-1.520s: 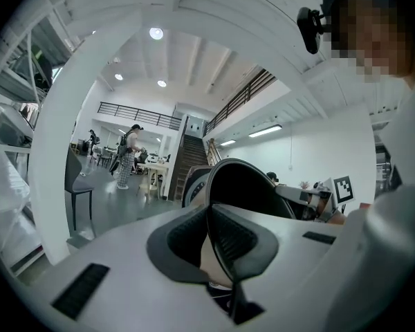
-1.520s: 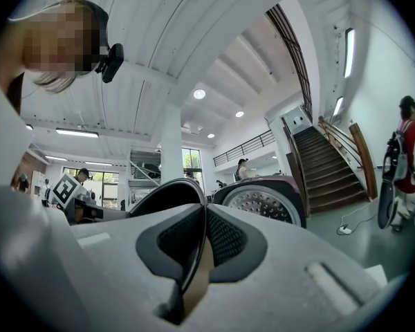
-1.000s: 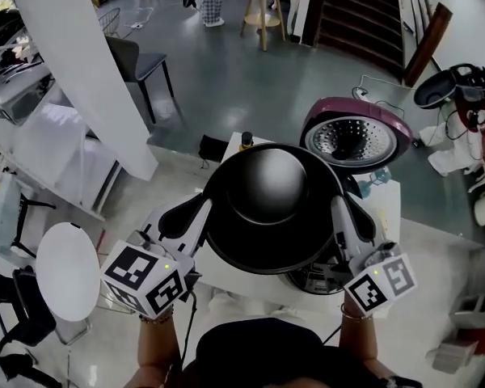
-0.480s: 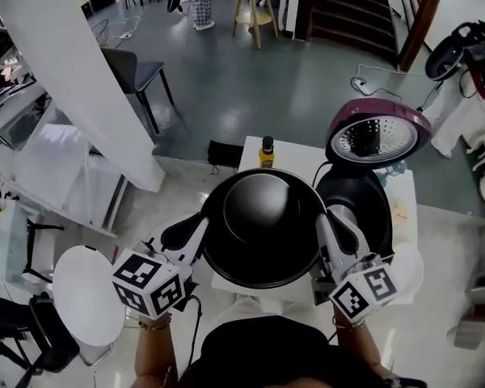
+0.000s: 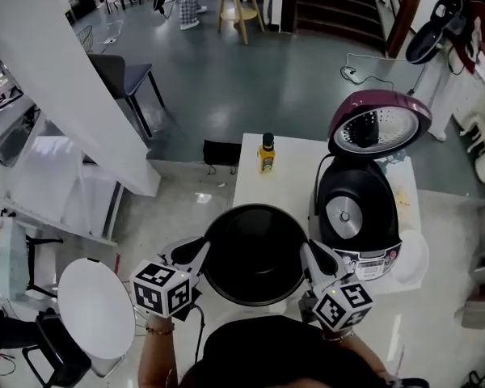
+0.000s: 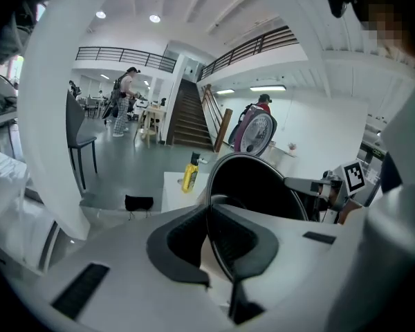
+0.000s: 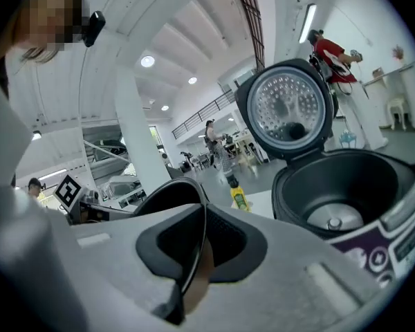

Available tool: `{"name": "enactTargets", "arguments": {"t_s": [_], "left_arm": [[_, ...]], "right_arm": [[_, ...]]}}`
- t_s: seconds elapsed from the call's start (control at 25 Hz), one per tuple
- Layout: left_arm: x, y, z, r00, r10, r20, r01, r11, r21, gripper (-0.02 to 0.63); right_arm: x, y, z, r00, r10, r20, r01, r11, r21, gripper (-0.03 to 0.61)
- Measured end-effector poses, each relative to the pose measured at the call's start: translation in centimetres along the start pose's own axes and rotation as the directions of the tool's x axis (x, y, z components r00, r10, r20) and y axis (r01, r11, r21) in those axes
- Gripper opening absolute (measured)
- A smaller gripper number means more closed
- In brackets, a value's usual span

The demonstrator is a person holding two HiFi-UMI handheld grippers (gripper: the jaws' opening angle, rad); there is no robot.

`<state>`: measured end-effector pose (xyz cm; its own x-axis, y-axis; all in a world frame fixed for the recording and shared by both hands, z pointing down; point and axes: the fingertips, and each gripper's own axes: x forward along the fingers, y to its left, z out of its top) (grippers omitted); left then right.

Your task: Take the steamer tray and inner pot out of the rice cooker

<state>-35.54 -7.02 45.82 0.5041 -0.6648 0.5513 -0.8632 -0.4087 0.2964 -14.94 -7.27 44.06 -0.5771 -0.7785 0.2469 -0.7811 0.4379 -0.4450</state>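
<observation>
Left gripper (image 5: 196, 253) and right gripper (image 5: 314, 257) each clamp opposite rim edges of the round black metal inner pot (image 5: 255, 253), over the white counter (image 5: 287, 160), beside the maroon rice cooker (image 5: 357, 217) (lid raised).

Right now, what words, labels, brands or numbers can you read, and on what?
None can be read.
Cooker panel: print too small.
Bottle label: blurred.
Marker cubes: black squares only, no letters.
Pot: no print shows.
</observation>
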Motion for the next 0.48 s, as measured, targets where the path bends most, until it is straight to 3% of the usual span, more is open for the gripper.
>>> {"name": "enactTargets", "arguments": {"t_s": [0.12,0.28,0.48], "left_arm": [[0.4,1.0,-2.7,0.998,-0.008,-0.069,0.006,1.000,-0.023,0.025],[1.7,1.8,-4.9,0.990,-0.038,-0.136,0.031,0.998,-0.049,0.025],[3.3,2.9,-6.1,0.980,-0.035,-0.196,0.030,0.999,-0.024,0.025]], "right_arm": [[0.3,-0.3,-3.3,0.997,-0.022,-0.077,0.027,0.997,0.068,0.025],[0.8,-1.2,-5.4,0.991,-0.044,-0.127,0.055,0.995,0.085,0.026],[1.4,-2.2,-7.6,0.983,-0.070,-0.167,0.091,0.988,0.122,0.026]]}}
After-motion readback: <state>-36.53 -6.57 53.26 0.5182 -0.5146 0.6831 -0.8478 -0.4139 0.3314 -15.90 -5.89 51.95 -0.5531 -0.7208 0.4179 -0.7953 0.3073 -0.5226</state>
